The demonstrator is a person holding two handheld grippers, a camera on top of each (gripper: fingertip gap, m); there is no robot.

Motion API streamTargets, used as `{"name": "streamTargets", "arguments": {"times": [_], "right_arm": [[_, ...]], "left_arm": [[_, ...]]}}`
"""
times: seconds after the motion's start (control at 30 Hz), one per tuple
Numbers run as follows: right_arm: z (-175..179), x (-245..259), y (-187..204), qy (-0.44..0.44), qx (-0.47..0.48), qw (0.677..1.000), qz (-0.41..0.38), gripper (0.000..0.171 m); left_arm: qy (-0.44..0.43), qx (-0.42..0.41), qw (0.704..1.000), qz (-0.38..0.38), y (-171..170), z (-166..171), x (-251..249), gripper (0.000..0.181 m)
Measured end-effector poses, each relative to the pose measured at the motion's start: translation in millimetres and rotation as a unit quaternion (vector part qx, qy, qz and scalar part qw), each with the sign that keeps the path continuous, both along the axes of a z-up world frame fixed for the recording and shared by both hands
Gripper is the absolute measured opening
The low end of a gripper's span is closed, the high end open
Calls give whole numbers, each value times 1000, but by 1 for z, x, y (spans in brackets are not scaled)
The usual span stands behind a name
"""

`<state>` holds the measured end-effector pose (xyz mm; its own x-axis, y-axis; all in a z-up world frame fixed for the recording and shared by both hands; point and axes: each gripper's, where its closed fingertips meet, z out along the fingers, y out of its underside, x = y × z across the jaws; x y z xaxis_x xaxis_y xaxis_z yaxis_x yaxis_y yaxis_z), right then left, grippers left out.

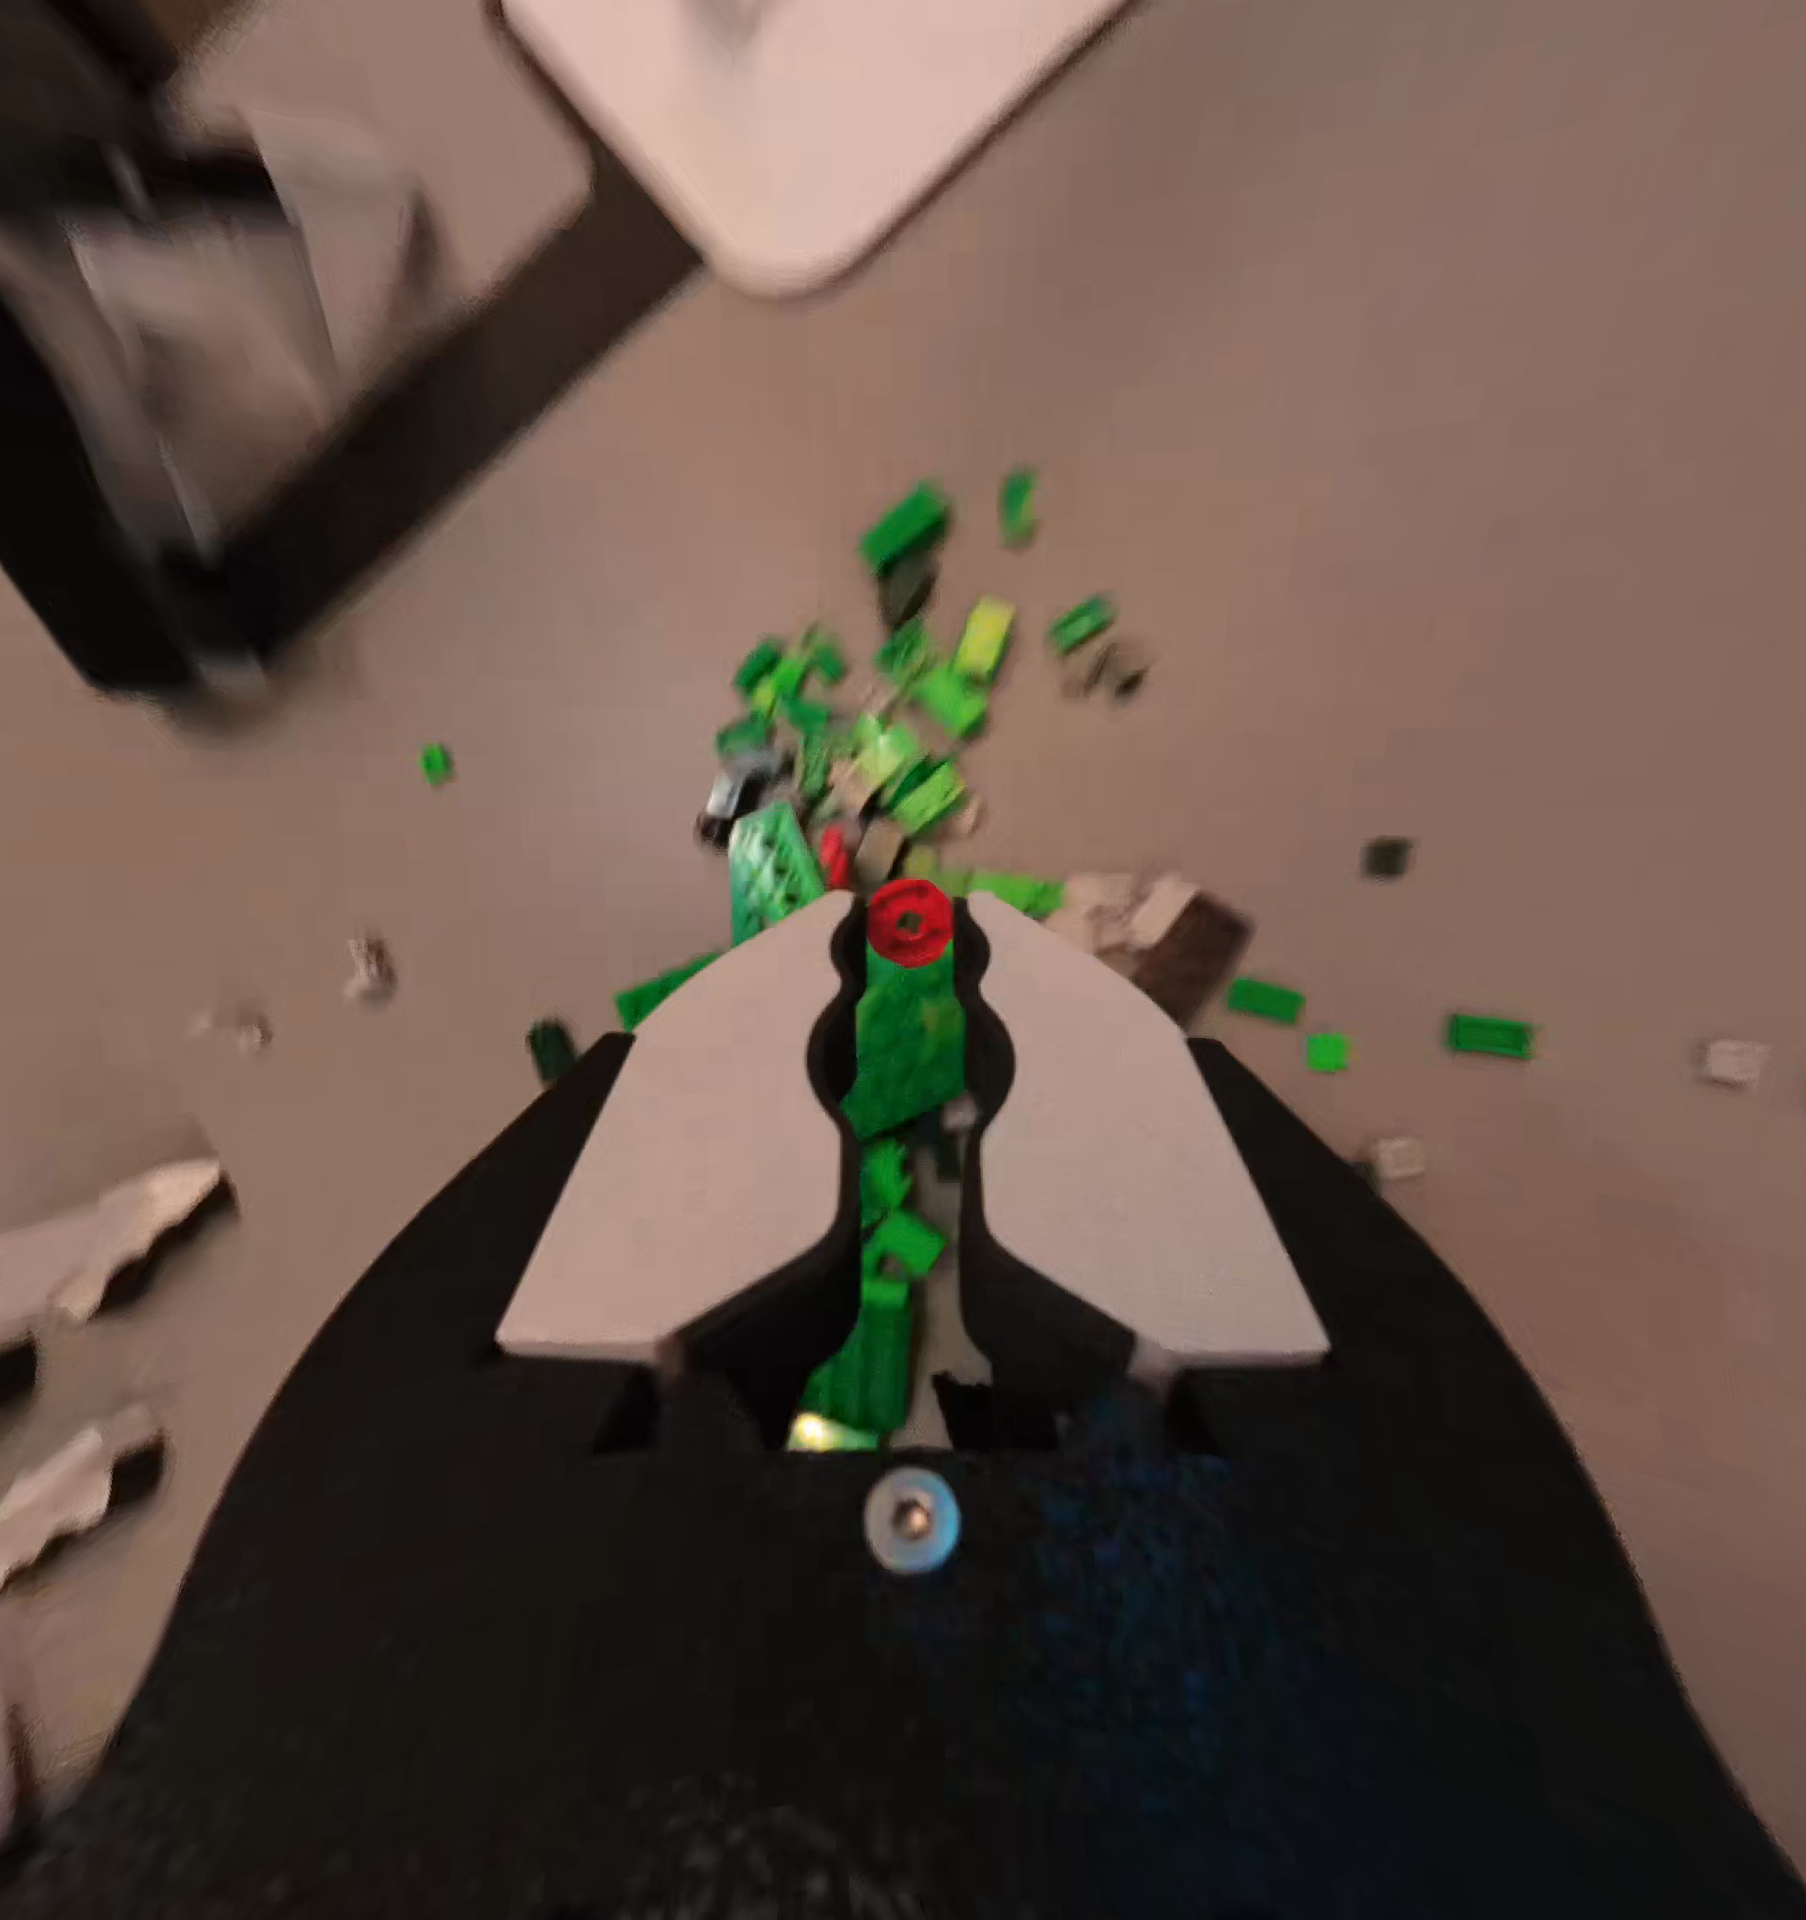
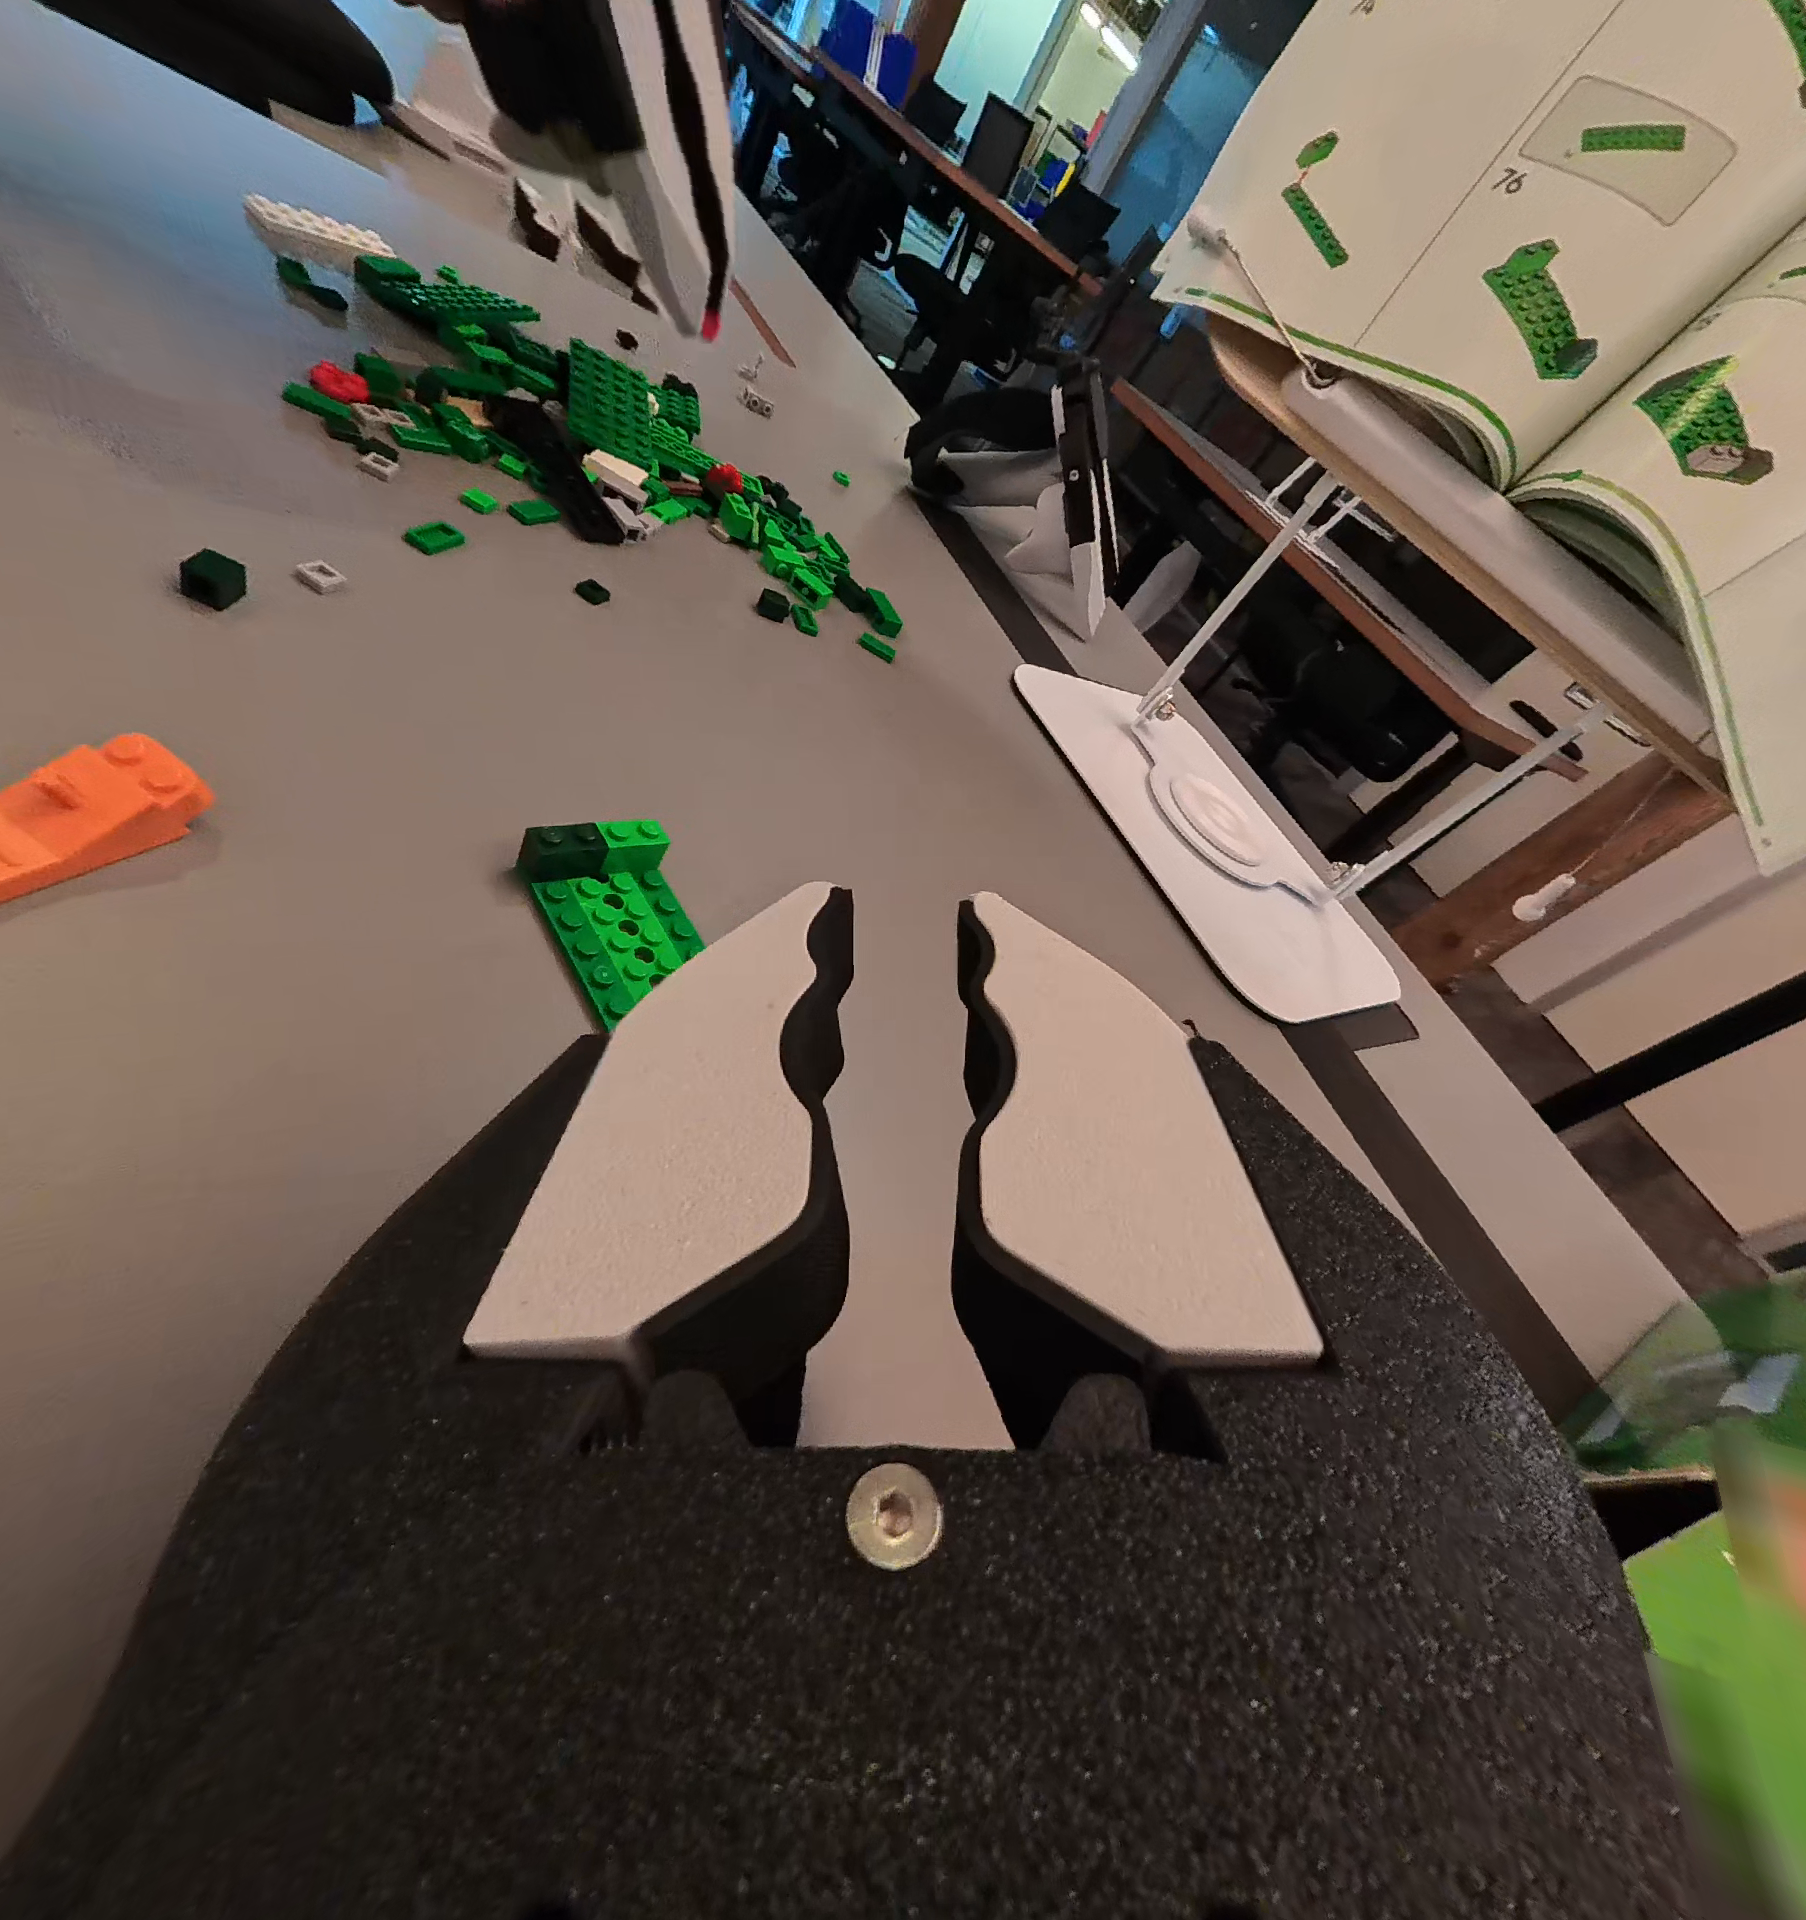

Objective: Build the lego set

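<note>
Now, on the left wrist view, everything is smeared with blur, but the left claw (image 1: 911, 925) plainly pinches a small round red piece (image 1: 909, 923) right at its fingertips, high above the grey desk (image 1: 1501, 520). Below it lies the pile of loose green bricks (image 1: 878, 727), with stray green and pale bits scattered to either side, and the white stand base (image 1: 805, 135) sits at the top edge.

Over to the right wrist view, much sharper: the right claw (image 2: 905, 906) hangs low over the desk with its jaws parted and nothing between them. Just beside its left finger rests a partly built green plate assembly (image 2: 613, 914) with a dark green brick on its far end. An orange brick separator (image 2: 68, 816) lies off to the left (well apart from the pile). The other claw shows far off, over the brick pile, red piece at its tip. An open instruction booklet (image 2: 1564, 270) stands on the stand at right
</note>
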<state>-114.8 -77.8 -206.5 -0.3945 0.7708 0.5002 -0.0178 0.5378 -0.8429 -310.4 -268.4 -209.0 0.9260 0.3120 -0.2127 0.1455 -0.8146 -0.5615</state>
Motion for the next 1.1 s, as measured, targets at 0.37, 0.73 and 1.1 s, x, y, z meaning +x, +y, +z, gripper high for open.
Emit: {"name": "streamTargets", "arguments": {"times": [0.37,0.73,1.1], "right_arm": [[74,27,-63,88,-42,984,148,23],[86,33,-150,134,144,962,189,29],[83,33,-156,152,179,954,186,16]], "left_arm": [[-358,535,714,-277,49,94,191,14],[-528,528,573,-337,44,104,222,15],[-545,483,587,-355,48,92,240,15]]}}
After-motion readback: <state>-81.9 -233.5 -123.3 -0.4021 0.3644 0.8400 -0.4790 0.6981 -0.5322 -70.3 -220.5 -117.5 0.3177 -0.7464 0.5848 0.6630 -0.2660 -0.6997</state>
